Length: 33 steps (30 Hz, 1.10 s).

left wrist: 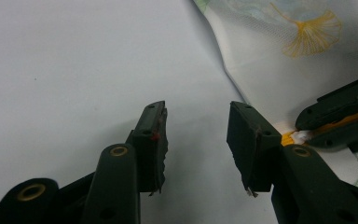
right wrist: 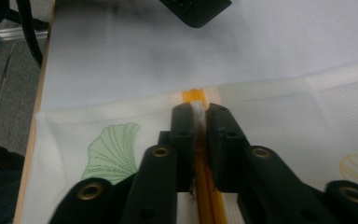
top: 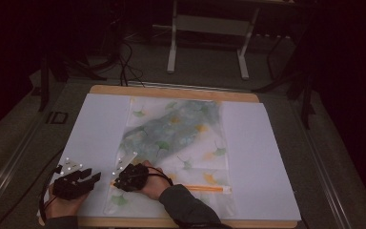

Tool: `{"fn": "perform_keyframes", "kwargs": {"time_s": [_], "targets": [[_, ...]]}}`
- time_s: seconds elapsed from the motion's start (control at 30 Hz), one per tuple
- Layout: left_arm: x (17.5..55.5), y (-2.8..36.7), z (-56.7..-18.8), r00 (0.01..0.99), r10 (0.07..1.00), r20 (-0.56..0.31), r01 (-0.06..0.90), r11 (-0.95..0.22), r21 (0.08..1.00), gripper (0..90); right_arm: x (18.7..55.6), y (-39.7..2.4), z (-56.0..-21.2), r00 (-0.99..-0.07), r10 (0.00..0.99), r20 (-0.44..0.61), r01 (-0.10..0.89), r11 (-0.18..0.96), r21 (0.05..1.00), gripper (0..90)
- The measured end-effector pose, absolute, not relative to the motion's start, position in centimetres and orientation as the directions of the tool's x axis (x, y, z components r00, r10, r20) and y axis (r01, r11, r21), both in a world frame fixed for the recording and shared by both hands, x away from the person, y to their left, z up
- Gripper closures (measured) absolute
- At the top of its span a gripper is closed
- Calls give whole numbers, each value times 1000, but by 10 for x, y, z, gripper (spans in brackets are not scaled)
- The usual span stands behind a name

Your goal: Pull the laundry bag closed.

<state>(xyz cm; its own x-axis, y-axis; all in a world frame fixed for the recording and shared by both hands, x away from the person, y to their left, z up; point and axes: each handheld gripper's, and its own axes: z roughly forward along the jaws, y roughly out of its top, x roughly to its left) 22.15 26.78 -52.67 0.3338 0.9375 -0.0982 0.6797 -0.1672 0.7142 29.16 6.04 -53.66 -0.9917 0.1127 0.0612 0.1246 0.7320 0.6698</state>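
Observation:
A white mesh bag (top: 181,133) printed with green and yellow leaves lies flat on a white sheet (top: 100,129). An orange zipper (top: 205,189) runs along the bag's near side. My right gripper (right wrist: 199,111) is shut on the zipper's white pull tab (right wrist: 198,116) at the zipper's left end, close to the bag's corner. In the high view the right gripper (top: 118,182) sits at that corner. Just left of it, my left gripper (left wrist: 196,126) is held low over the bare sheet (left wrist: 74,70), open with nothing between its pads. The left gripper view shows the bag's edge (left wrist: 284,56).
The sheet lies on a wooden board (top: 171,90) on a dark table. Beyond the table stand a white frame (top: 209,28) and loose cables (top: 124,62) on the floor. The board's left edge (right wrist: 44,70) is close to my right gripper.

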Motion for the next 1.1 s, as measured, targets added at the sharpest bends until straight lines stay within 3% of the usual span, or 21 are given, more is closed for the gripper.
{"fn": "perform_keyframes", "kwargs": {"time_s": [0.63,1.1], "targets": [[212,258,-522,412,894,-174,677,-172,715,580,286,52,-531,-991,131,24,112,721,683,839],[215,236,-529,505,823,-262,728,-243,641,575,285,50,-527,-989,148,5,111,720,685,841]]}}
